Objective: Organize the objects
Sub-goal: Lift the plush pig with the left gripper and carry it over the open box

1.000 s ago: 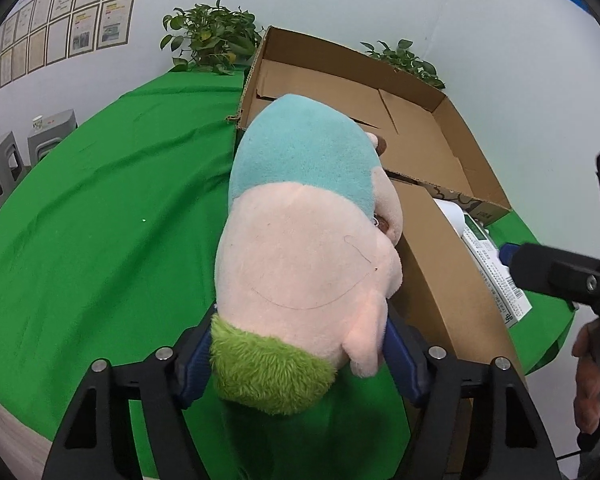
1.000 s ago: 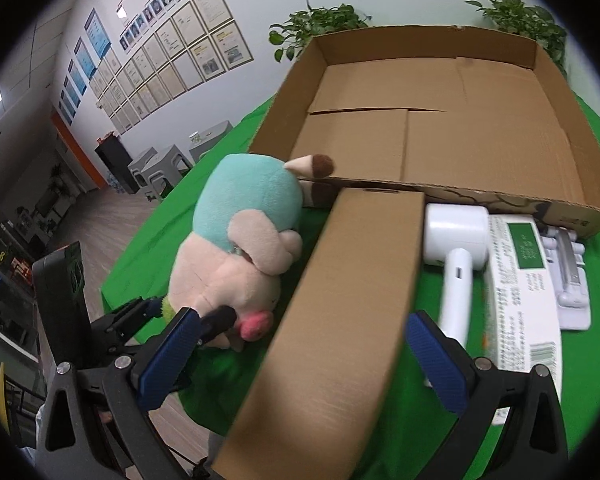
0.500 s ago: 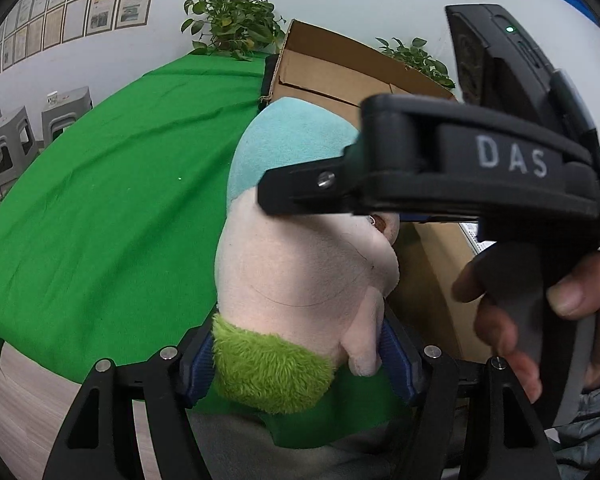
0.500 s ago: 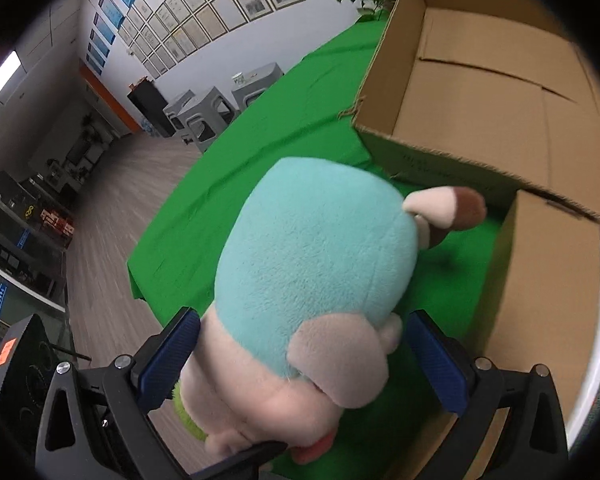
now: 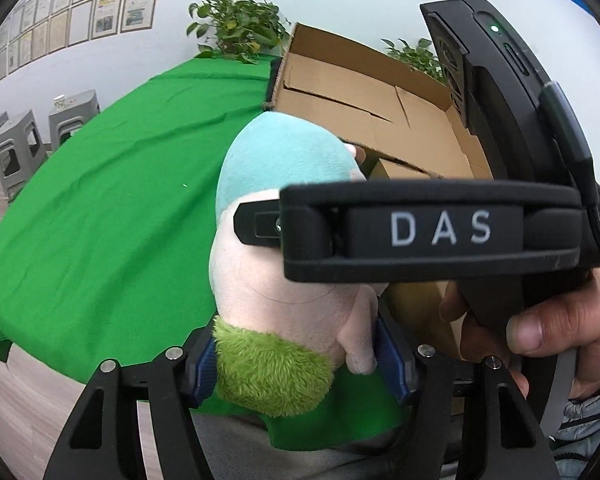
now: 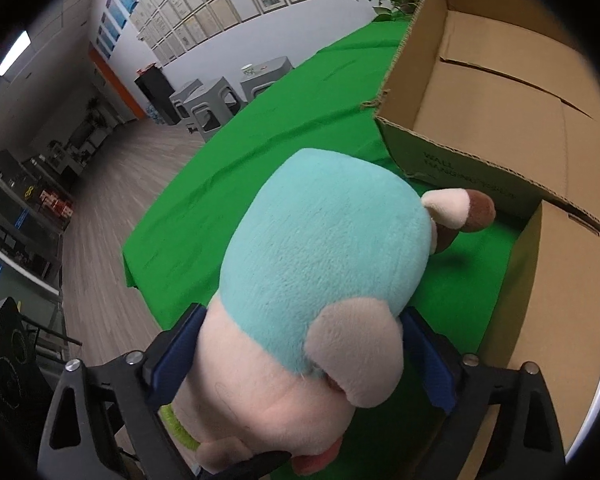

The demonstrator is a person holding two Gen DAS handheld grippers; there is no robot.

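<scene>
Plush toy [image 6: 320, 280], held over the green tablecloth [image 5: 100, 208] beside the open cardboard box [image 6: 500, 100], is now clamped by the right gripper [image 6: 300, 360] too, while the left gripper [image 5: 296, 364] stays closed on it — a handover is likely.

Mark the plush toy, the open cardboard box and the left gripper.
plush toy [image 6: 324, 256], right wrist view, teal back.
open cardboard box [image 6: 496, 120], right wrist view, inner floor.
left gripper [image 5: 296, 364], left wrist view, between its blue pads.

The left gripper [image 5: 294, 364] clamps the plush toy [image 5: 284, 280] at 6 o'clock. The right gripper [image 5: 440, 232] crosses at 3 o'clock. The cardboard box [image 5: 360, 92] sits at 1 o'clock.
</scene>
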